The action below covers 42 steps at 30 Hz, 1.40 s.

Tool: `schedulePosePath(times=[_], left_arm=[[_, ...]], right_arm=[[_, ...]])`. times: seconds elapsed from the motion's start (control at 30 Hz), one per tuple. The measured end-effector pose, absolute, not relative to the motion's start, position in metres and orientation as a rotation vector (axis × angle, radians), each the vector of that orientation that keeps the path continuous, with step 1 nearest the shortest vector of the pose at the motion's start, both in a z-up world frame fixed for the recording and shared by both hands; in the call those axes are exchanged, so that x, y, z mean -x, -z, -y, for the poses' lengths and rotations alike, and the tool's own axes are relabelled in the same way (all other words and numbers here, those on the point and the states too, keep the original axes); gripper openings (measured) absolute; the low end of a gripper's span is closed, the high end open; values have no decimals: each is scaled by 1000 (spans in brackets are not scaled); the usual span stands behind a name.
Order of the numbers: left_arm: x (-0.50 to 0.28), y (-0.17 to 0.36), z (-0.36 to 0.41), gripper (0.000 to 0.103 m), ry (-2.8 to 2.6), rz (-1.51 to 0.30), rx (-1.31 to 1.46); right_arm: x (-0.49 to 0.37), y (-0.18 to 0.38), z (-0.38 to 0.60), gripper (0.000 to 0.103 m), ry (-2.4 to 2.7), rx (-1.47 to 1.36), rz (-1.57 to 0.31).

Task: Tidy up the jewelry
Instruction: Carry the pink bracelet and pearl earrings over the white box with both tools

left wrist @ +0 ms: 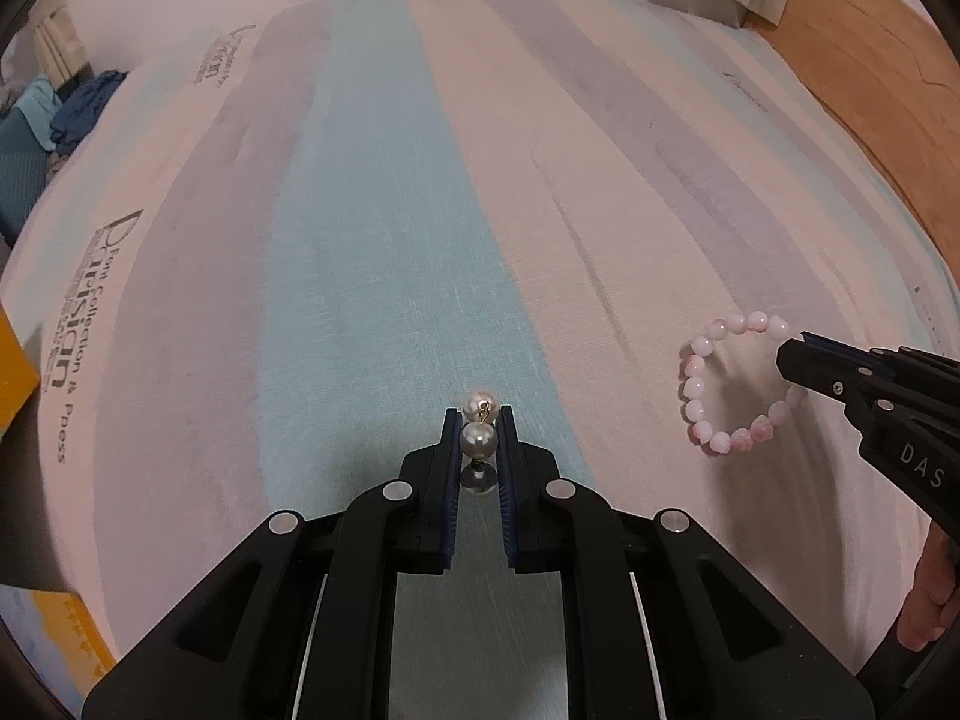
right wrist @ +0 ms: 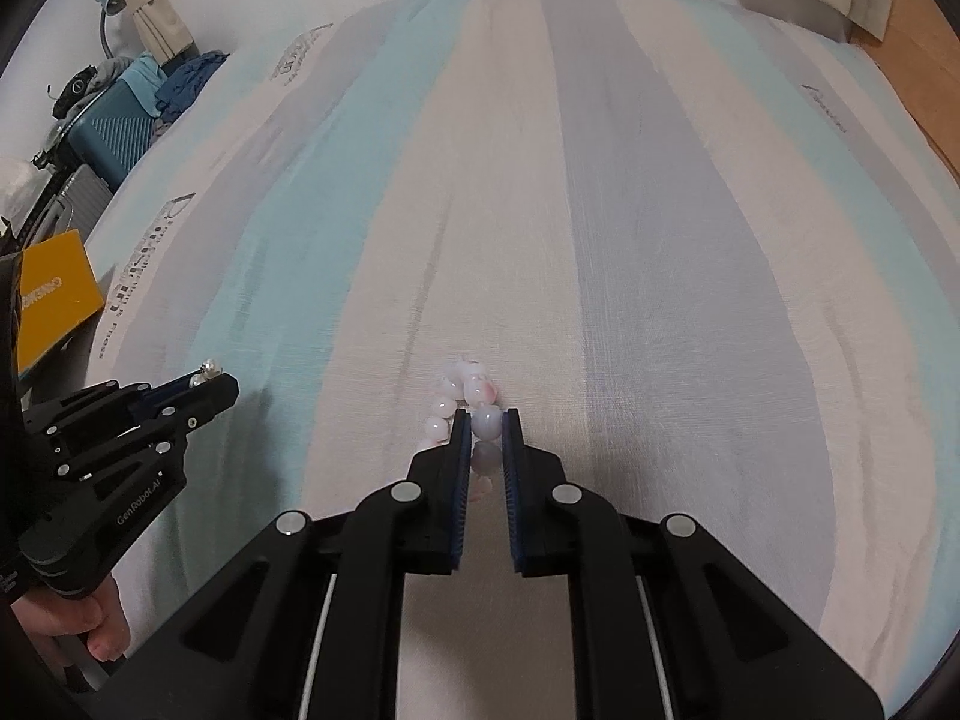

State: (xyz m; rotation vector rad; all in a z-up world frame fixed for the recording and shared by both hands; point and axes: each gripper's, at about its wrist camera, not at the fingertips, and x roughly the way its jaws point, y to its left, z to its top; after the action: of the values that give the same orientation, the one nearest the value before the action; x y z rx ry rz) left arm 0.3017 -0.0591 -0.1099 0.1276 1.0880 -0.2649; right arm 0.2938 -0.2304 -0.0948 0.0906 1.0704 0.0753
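My left gripper [left wrist: 478, 420] is shut on a pearl earring [left wrist: 479, 441] with two white pearls on a gold link, held just above the striped bed sheet [left wrist: 390, 240]. It also shows at the left of the right wrist view [right wrist: 225, 387], with the pearls [right wrist: 207, 373] at its tip. My right gripper [right wrist: 486, 420] is shut on a pink bead bracelet [right wrist: 465, 393], gripping one bead. In the left wrist view the bracelet [left wrist: 696, 387] hangs as a ring from the right gripper [left wrist: 786, 357].
The sheet [right wrist: 600, 240] has pink, blue and grey stripes with printed lettering [left wrist: 72, 324]. A yellow box [right wrist: 51, 294] lies at the left edge. Suitcases and clothes [right wrist: 120, 114] stand beyond the bed. A wooden floor [left wrist: 870, 78] shows at the right.
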Motion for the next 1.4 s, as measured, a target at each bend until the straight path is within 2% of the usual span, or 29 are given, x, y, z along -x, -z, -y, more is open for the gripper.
schedulePosePath(times=[1.4], left_arm=[[-209,23,28,10,160,-1026,-101]], right_arm=[[-199,10,212,10,-90,-82,-982]])
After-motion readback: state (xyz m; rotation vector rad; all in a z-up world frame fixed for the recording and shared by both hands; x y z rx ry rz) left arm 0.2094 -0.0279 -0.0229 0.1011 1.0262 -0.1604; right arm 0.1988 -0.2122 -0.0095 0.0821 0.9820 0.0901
